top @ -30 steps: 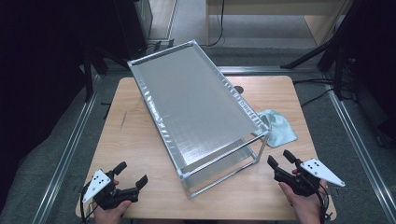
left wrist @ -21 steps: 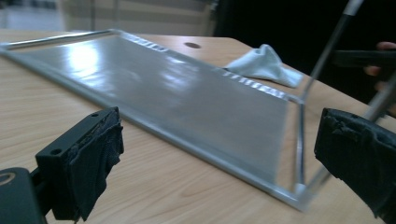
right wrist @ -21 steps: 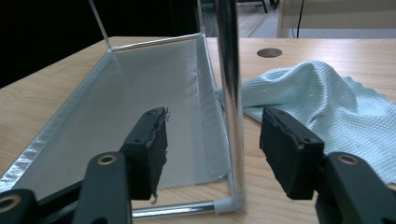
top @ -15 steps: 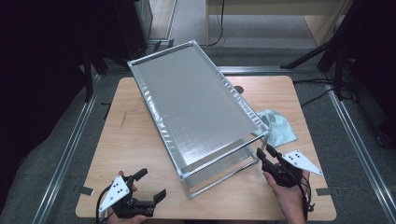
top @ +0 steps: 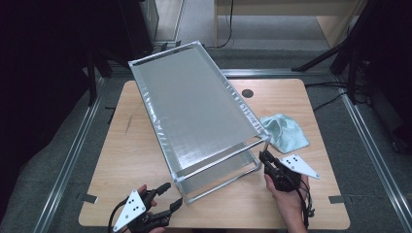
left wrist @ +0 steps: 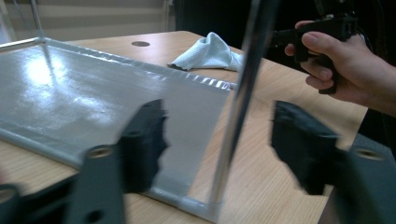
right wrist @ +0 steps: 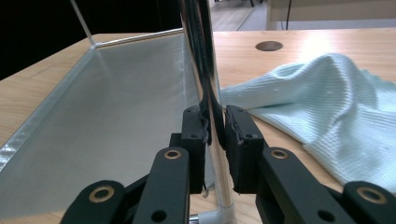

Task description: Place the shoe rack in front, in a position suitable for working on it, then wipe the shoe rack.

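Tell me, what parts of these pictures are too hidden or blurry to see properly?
- Left gripper, left gripper view: its jaws are blurred, so whether they touch the near metal post is unclear; they have just been closing.
- Rack, high view: the upper shelf covers most of the lower one.
- Cloth, right gripper view: cut off by the right edge.
- Right gripper, high view: the rack corner hides its fingertips.

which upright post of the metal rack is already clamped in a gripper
The near right corner post, beside the light blue cloth: the right gripper is shut on it. The near left post stands untouched between the left gripper's jaws.
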### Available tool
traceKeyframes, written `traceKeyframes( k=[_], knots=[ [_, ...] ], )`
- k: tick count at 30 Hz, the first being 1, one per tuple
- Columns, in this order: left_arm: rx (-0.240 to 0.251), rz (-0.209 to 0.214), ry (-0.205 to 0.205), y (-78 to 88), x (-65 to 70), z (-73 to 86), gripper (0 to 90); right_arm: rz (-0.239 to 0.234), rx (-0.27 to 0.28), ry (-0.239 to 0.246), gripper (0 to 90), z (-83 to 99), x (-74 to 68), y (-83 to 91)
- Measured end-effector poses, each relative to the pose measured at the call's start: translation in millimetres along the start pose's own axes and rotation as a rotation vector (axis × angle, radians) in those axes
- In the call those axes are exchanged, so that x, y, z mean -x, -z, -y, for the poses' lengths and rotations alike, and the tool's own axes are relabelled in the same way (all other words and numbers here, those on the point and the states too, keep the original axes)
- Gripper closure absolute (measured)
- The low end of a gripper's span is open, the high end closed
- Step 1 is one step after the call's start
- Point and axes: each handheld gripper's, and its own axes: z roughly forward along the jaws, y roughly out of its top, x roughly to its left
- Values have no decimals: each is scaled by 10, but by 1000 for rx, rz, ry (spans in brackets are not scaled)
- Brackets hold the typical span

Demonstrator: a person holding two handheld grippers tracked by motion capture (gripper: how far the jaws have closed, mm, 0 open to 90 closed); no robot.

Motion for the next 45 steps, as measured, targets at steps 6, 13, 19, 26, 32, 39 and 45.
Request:
traceKeyframes(
  k=[6,13,19,26,32,39,45],
  knots=[
    [-10,9,21,34,-73,17,711,-29,-3,12,783,5,-129,-57],
    [-21,-10,-5,65,-90,17,811,-122,10,63,669,-1,-120,5],
    [-22,-2,-12,67,-95,17,812,-179,120,43,499,-121,156,340],
    [-22,-4,-17,65,-91,18,811,179,9,-73,355,-387,562,-167],
    [-20,1,-13,65,-98,22,811,344,-179,-96,357,-361,736,-877],
    [-17,7,-13,62,-106,26,811,360,-317,-129,830,-224,871,-1023],
    [-17,8,-8,59,-107,25,810,307,-197,-114,865,-342,831,-460]
  ],
)
